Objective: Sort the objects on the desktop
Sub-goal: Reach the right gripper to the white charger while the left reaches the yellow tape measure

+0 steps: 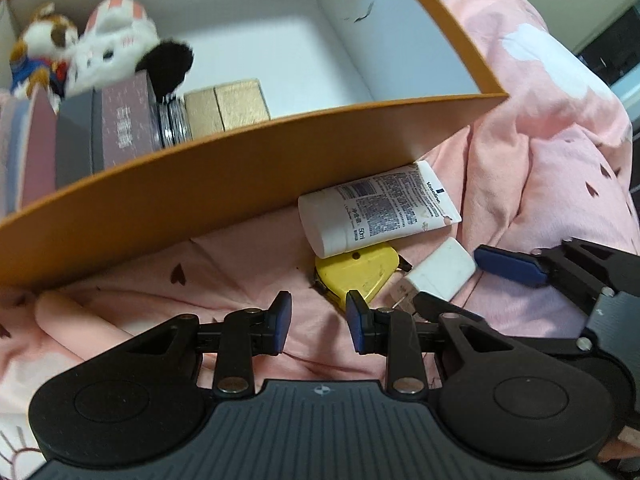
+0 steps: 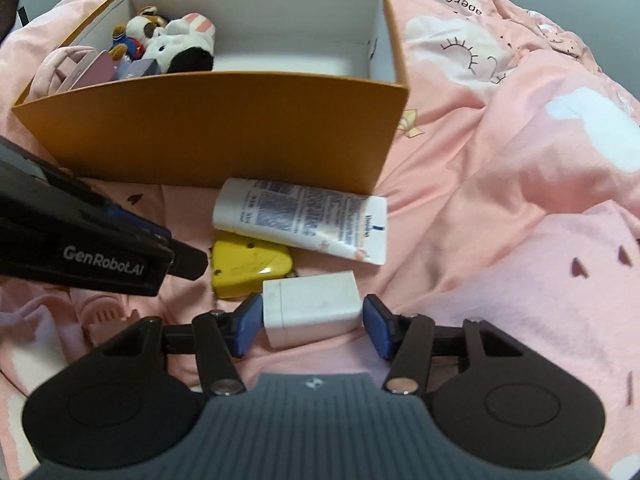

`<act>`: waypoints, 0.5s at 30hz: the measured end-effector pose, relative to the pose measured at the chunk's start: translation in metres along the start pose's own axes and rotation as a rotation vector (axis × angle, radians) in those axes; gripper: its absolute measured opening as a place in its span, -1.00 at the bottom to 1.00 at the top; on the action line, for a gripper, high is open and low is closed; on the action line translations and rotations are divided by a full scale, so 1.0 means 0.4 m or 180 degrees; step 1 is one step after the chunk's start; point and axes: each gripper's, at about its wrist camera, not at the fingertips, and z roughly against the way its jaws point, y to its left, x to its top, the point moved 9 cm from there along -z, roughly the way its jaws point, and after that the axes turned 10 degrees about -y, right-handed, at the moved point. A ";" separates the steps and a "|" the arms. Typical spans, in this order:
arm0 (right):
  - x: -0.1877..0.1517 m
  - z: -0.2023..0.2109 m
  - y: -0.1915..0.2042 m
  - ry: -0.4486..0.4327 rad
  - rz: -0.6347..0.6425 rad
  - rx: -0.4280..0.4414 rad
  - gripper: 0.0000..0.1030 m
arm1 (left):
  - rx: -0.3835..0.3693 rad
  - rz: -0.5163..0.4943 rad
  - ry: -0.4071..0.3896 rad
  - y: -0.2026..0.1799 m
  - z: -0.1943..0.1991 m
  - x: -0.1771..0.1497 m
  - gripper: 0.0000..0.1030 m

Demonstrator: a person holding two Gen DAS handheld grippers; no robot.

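Under the left wrist camera: orange box [image 1: 248, 160] part filled with two plush toys [image 1: 80, 48] and several small boxes; left gripper [image 1: 318, 320] parted narrow, empty. Right wrist view: three left outside on the blanket [image 2: 520, 200], one tube [image 2: 304, 220], one yellow tape measure [image 2: 248, 268], one white charger [image 2: 316, 304]; right gripper [image 2: 312, 328] wide, straddling charger, not yet clamped.

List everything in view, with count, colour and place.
storage box: one, orange outside, white inside, on the bedding
plush toys: at least two, white, brown and black, box's left end
small boxes: several, mauve, grey, gold, inside along the box's near wall
lotion tube: one, white, lying before the box
tape measure: one, yellow, beside the tube
charger: one, white, between the right gripper's fingers
bedding: pink, underneath everything
left gripper: open, empty
right gripper: open around the charger
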 end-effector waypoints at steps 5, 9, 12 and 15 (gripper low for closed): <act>-0.003 0.009 -0.010 0.0018 -0.0040 0.0094 0.17 | -0.0109 0.0225 0.0092 0.002 -0.029 -0.005 -0.22; -0.012 -0.002 -0.008 0.0039 -0.0114 0.0158 0.22 | -0.0199 0.0362 0.0159 0.004 -0.049 -0.006 -0.07; -0.019 -0.009 -0.009 0.0052 -0.0137 0.0192 0.26 | -0.0247 0.0454 0.0213 0.004 -0.063 -0.012 -0.06; -0.025 -0.016 -0.009 0.0084 -0.0151 0.0229 0.30 | -0.0278 0.0521 0.0233 0.007 -0.075 -0.015 -0.02</act>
